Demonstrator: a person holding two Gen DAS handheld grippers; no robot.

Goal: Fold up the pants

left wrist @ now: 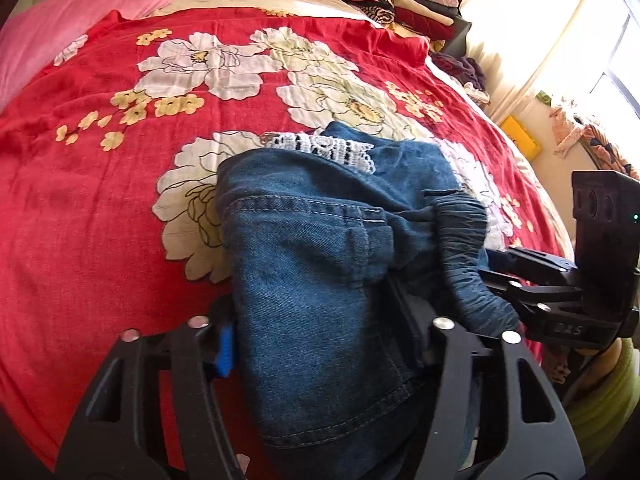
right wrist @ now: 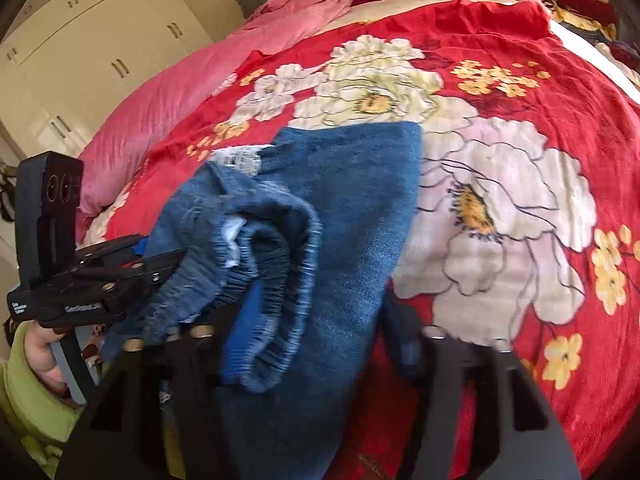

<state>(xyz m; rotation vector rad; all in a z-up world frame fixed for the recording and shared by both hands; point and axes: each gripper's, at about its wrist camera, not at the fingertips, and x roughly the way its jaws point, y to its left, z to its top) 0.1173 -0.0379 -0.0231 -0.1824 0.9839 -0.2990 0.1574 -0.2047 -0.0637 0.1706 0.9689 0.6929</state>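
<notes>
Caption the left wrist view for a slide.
Both grippers, left and right, close on blue denim pants lying on a red floral bedspread.

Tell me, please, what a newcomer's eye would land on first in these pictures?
First, the red floral blanket covering the bed, with big white blossoms. Next, the blue denim pants bunched at its near edge, white lace trim at their far end. Both tongs close in: the left tongs straddle the denim, and the right tongs meet the elastic waistband.
</notes>
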